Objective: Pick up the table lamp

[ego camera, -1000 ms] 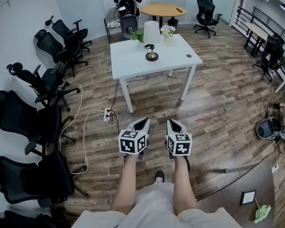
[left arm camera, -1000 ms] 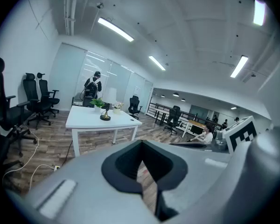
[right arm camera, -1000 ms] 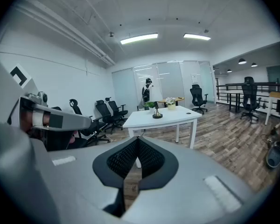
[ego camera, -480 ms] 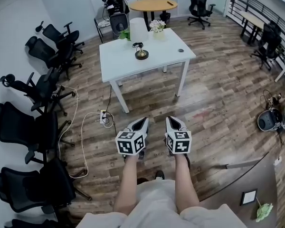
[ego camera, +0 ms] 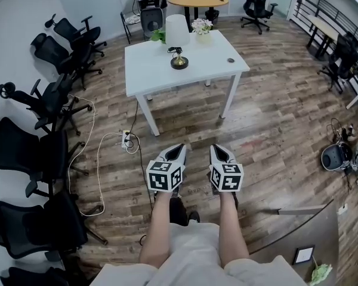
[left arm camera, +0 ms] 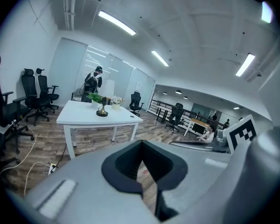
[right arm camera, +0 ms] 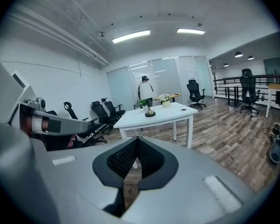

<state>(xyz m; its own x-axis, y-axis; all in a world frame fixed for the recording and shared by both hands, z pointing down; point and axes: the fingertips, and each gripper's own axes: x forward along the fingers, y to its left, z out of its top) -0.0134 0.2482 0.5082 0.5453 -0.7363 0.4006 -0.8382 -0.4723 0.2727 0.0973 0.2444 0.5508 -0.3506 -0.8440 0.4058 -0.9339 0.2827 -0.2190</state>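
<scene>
One white-shaded, brass-based table lamp stands on the single white rectangular table, well ahead of two grippers. The left gripper and right gripper are both clenched on nothing. As a second ago, they hang side by side and the lamp is unmoved.

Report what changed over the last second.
The person has stepped a little closer to the table; it shows slightly larger in the head view. Nothing was gripped or let go. The left gripper and right gripper stay shut, empty and side by side in front of the body, and the lamp still stands untouched on the table.
</scene>
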